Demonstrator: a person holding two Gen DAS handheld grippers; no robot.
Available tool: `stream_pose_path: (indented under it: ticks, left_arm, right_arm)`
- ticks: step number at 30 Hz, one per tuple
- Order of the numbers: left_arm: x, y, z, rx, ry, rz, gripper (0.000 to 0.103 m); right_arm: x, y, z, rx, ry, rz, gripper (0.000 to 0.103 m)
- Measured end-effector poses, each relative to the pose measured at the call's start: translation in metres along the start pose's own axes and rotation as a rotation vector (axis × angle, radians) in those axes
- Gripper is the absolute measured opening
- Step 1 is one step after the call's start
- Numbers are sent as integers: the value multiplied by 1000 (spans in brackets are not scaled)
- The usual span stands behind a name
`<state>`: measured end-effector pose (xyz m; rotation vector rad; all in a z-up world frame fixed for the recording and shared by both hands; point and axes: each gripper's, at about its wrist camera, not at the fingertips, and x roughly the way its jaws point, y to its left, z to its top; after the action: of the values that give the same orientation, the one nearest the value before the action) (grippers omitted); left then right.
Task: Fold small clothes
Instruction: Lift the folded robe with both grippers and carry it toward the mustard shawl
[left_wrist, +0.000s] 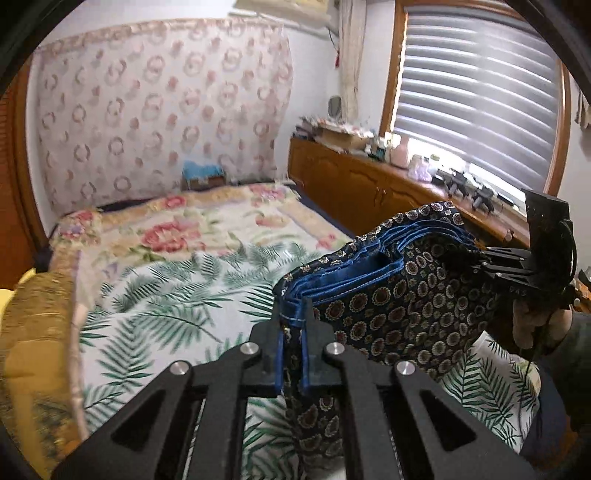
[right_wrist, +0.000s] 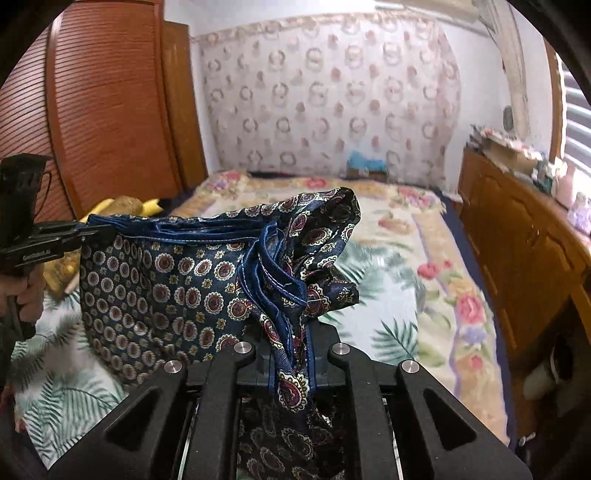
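Holding: left gripper (left_wrist: 291, 334) clamped on navy patterned cloth (left_wrist: 388, 299) hem
Right gripper (right_wrist: 291, 343): pinching other end
Cloth: stretched, probably clear above bed (left_wrist: 177, 280) middle

The left gripper (left_wrist: 291, 332) pinches one corner of the dark patterned cloth (left_wrist: 399, 306) (blue-hemmed), while the right gripper (left_wrist: 465, 254) clamps the opposite corner, holding it above the leaf-print bedspread (left_wrist: 166, 306).

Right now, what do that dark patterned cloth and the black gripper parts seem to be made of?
The patterned cloth: thin woven fabric, maybe silky or satin, since it drapes limply with a slight sheen; blue stitched hems. The right gripper, shut on it: matte black rigid plastic, probably, with shiny metal pins.
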<state>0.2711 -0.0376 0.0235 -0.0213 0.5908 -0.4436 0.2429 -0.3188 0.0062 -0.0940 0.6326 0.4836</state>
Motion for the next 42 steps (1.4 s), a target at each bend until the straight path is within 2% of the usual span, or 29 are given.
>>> stream_pose_path:
  ticks: [7,19,24,29,35,39,42]
  left_arm:
    - [-68,37,-9,-31,-90,107,4]
    - [-168,135,-57,-185,-196,289,4]
    - [-181,172,-81,-259,-211,363,4]
    - [-183,203,-120,-363,-238,424,4]
    - [-173,229,-160,-468,-230,461,4]
    - [-169,236,-172,-479,-196,468,5]
    - [-169,235,-173,-486,-183,471,5]
  right_arm:
    - [-2,53,37,-82,-64,72,9]
    - [40,183,127,-364,-95,209,9]
    - [83,244,167,-510,-60,248,9]
    - [139,309,200,-623,-34,269,9]
    - [204,375,202,-734,7,282,9]
    - [244,401,199,-749,38,285,9]
    - [259,413,199,-723,50,272,17]
